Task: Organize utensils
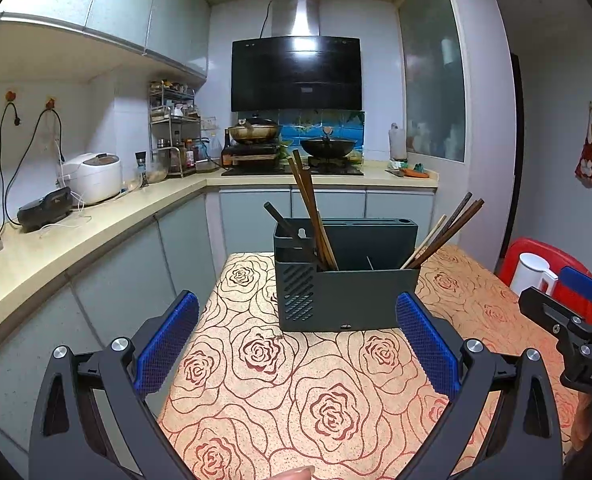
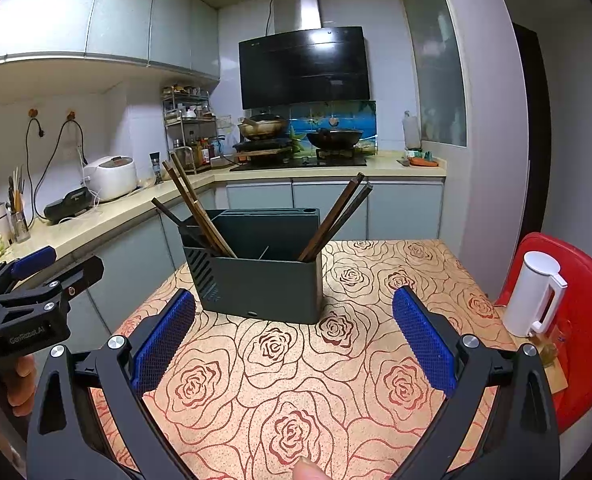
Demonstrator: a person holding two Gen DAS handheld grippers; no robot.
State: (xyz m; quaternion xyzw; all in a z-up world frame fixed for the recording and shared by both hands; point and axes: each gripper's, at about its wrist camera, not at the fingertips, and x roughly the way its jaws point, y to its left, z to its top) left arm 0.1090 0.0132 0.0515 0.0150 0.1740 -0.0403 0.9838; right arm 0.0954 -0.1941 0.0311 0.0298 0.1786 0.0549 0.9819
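Observation:
A dark grey utensil holder (image 1: 347, 288) stands on the rose-patterned table (image 1: 296, 392); it also shows in the right wrist view (image 2: 264, 280). Brown chopsticks (image 1: 311, 216) lean in its left compartment and another bunch (image 1: 447, 232) leans out at its right end. In the right wrist view they are at left (image 2: 196, 204) and right (image 2: 335, 216). My left gripper (image 1: 297, 316) is open and empty, in front of the holder. My right gripper (image 2: 294, 312) is open and empty, also in front of it, to the right of the left one.
A white kettle (image 2: 533, 292) stands on a red chair (image 2: 583, 320) to the right of the table. A kitchen counter (image 1: 76, 232) with a rice cooker (image 1: 92, 176) runs along the left. A stove with pans (image 1: 292, 140) is at the back.

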